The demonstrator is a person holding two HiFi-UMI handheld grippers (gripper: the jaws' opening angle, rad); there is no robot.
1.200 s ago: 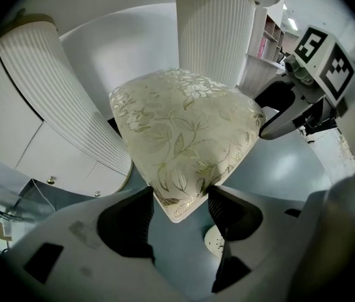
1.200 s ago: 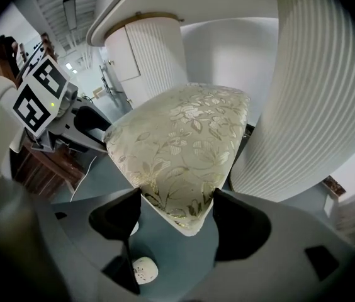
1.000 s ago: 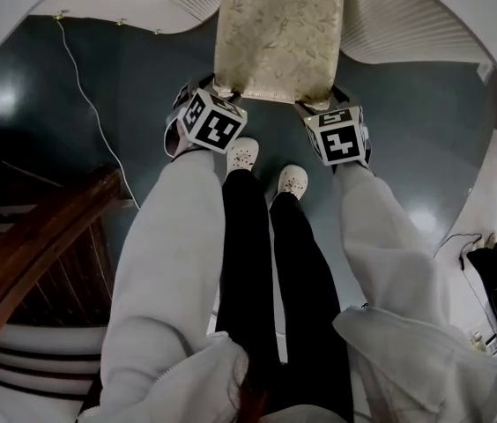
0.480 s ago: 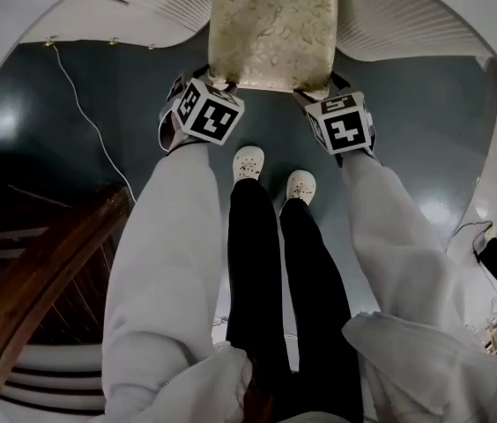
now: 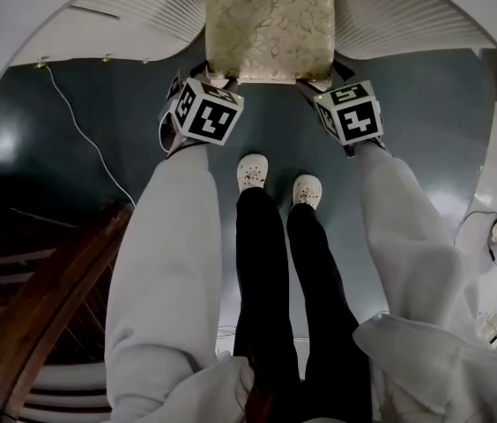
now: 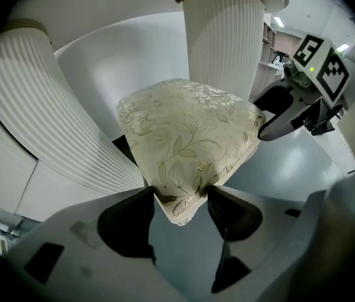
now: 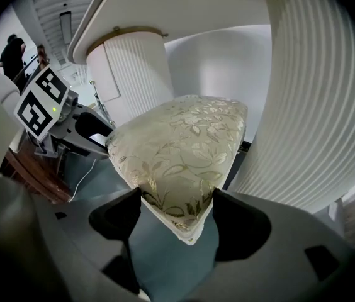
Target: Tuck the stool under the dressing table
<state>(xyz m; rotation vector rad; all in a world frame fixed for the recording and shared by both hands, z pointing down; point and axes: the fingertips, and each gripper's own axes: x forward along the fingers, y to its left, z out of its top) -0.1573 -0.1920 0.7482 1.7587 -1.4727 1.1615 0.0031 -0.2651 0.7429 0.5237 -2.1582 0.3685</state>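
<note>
The stool [image 5: 270,25] has a cream cushion with a gold leaf pattern and sits between the two white fluted pedestals of the dressing table [image 5: 134,7]. My left gripper [image 5: 206,85] is shut on the stool's near left corner [image 6: 180,200]. My right gripper [image 5: 326,86] is shut on the near right corner [image 7: 180,212]. In each gripper view the cushion corner is pinched between both jaws. The stool's legs are hidden under the cushion.
The right fluted pedestal [image 5: 407,16] stands close beside the stool. A white cable [image 5: 85,139] trails over the dark floor at left. A dark wooden piece of furniture [image 5: 37,307] is at lower left. My feet in white shoes [image 5: 253,173] stand just behind the stool.
The stool has slid further in between the pedestals, with both grippers still holding its corners. I have stepped forward after it.
</note>
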